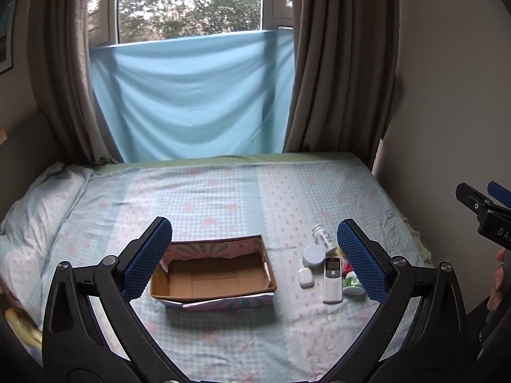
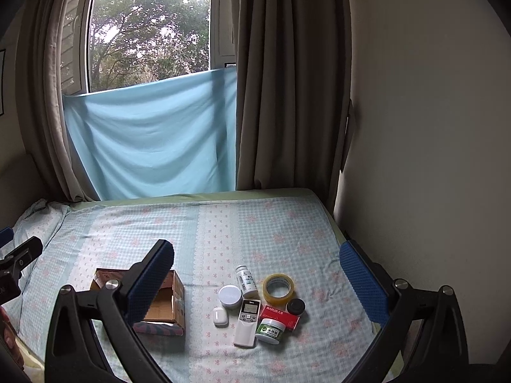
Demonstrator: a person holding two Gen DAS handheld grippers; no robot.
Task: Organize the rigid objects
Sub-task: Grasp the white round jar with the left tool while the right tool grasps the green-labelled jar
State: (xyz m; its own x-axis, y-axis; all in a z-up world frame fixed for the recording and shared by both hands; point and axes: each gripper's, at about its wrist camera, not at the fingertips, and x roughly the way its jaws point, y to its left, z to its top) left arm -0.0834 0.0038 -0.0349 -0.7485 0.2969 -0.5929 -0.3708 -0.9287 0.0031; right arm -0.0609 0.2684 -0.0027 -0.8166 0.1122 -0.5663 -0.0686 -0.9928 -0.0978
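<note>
The bed (image 2: 223,223) fills the room below the window, spread with a pale blue checked sheet with pink flowers, a pillow (image 1: 35,210) at its left edge. A blue cloth (image 1: 191,95) hangs across the lower window between brown curtains (image 2: 287,79).

Both pairs of tongs hover above the near edge of the bed. The left tongs (image 1: 252,255) are spread wide with nothing between the blue pads (image 1: 147,258); the right tongs (image 2: 255,284) are likewise wide apart and hold nothing. A person's fingers (image 1: 496,274) show at the right margin of the left wrist view.

An open cardboard box (image 1: 214,271) sits toward the near edge, left of centre, its inside bare. To its right, well apart from it, the small things lie in a tight cluster. The white remote control (image 2: 246,322) lies lengthwise, nearest the front edge. A roll of yellowish tape (image 2: 278,288) lies flat at the right of the group, with a white bottle (image 2: 246,281) lying on its side just left of it. A red packet (image 2: 280,316) sits beside the remote, a green-labelled jar (image 2: 271,330) touching its front. A round white-lidded tin (image 2: 230,295) stands beside the bottle; a white earbud case (image 2: 220,316) lies in front of it. A small black-capped pot (image 2: 295,305) sits below the tape.
</note>
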